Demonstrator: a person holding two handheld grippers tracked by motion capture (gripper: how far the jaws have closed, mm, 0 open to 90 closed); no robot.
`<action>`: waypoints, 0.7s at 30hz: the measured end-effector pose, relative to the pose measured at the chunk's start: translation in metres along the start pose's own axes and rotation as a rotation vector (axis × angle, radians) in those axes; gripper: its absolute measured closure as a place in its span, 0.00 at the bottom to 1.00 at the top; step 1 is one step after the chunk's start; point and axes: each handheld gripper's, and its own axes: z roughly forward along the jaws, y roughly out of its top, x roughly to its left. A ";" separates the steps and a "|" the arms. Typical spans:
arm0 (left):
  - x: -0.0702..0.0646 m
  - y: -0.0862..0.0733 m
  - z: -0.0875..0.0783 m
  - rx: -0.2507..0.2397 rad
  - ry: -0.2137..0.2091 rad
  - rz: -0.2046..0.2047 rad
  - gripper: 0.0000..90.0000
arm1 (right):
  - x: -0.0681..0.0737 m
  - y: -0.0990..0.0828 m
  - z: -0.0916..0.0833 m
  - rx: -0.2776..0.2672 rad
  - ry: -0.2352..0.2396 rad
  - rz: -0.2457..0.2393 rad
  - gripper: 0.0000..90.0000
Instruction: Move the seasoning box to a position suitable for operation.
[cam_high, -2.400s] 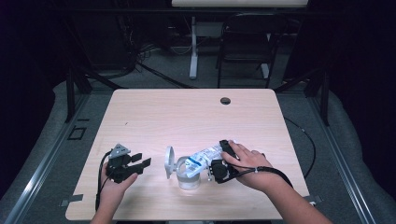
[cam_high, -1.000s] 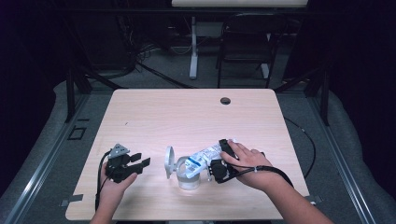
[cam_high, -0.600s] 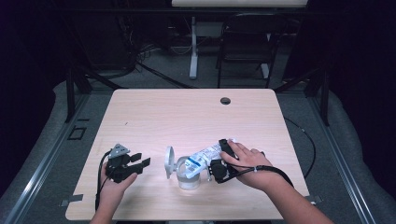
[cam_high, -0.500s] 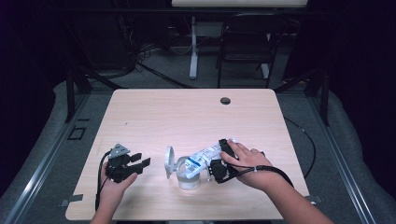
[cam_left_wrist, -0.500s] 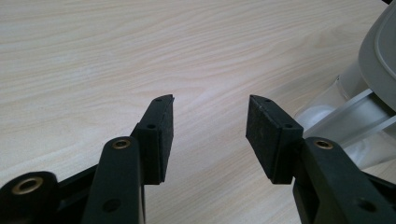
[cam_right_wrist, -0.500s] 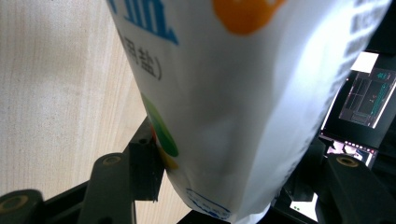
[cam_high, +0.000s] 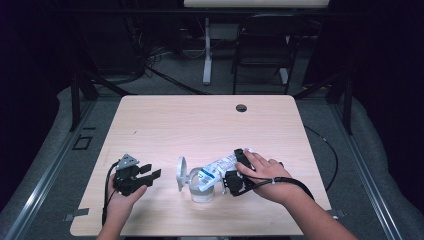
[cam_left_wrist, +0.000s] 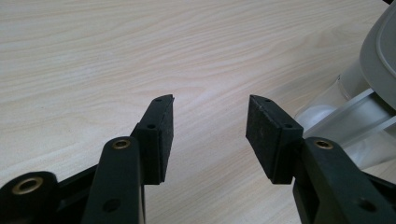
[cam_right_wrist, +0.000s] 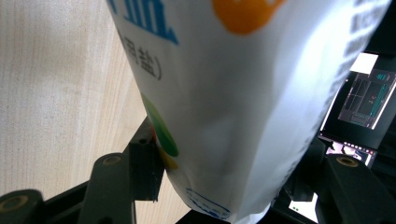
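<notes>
In the right gripper view the white bag (cam_right_wrist: 243, 107) runs off the top edge, its blue print and orange mark are cut short, and its bulk hides the right pad of the right hand-held gripper (cam_right_wrist: 219, 186), so contact on that side cannot be judged. In the left gripper view the clear jar (cam_left_wrist: 355, 126) with its grey lid (cam_left_wrist: 380, 60) is cropped by the right edge. In the high view the bag's lettering is too small to read, and the forearms leave at the bottom edge.
</notes>
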 end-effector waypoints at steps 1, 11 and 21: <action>0.000 0.000 0.000 0.002 -0.001 0.001 0.58 | 0.000 0.000 0.000 0.000 0.000 0.000 0.47; 0.000 0.000 0.000 0.002 0.000 0.000 0.58 | -0.001 0.001 -0.001 0.012 -0.006 -0.021 0.47; 0.000 -0.001 0.000 -0.005 0.001 -0.007 0.58 | -0.001 0.001 -0.001 0.013 -0.007 -0.023 0.47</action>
